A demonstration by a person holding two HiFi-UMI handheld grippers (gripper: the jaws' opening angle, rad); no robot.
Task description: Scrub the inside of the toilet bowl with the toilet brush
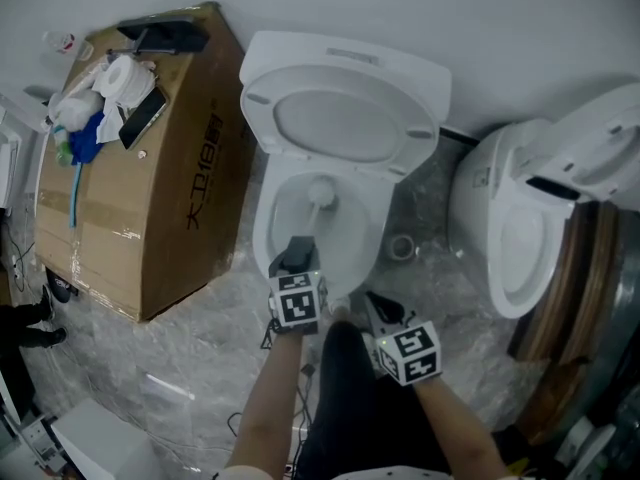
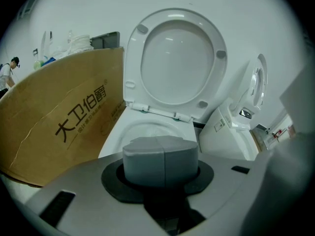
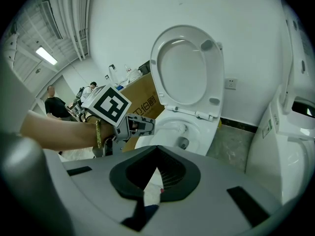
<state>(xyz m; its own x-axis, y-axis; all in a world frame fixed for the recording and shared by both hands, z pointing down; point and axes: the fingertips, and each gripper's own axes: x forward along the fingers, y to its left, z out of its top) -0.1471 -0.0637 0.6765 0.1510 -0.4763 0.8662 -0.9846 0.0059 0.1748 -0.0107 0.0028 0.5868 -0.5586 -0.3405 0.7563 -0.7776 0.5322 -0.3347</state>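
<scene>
The white toilet (image 1: pixel 268 230) stands with its lid and seat (image 1: pixel 340 118) raised. Inside the bowl is the toilet brush (image 1: pixel 320 192), its white head near the back of the bowl. My left gripper (image 1: pixel 296 251) reaches over the front rim and is shut on the brush's handle. From the right gripper view the left gripper (image 3: pixel 142 125) points the white brush (image 3: pixel 172 127) into the bowl. In the left gripper view the shut grey fingertips (image 2: pixel 160 157) hide the brush. My right gripper (image 1: pixel 380 306) hangs just right of the bowl's front, open and holding nothing (image 3: pixel 157 173).
A large cardboard box (image 1: pixel 150 198) stands left of the toilet, with a tissue roll (image 1: pixel 125 76), a phone and bottles on top. A second toilet (image 1: pixel 520 238) sits at the right. A tape roll (image 1: pixel 402 247) lies on the floor between them. People (image 3: pixel 51 102) stand far off.
</scene>
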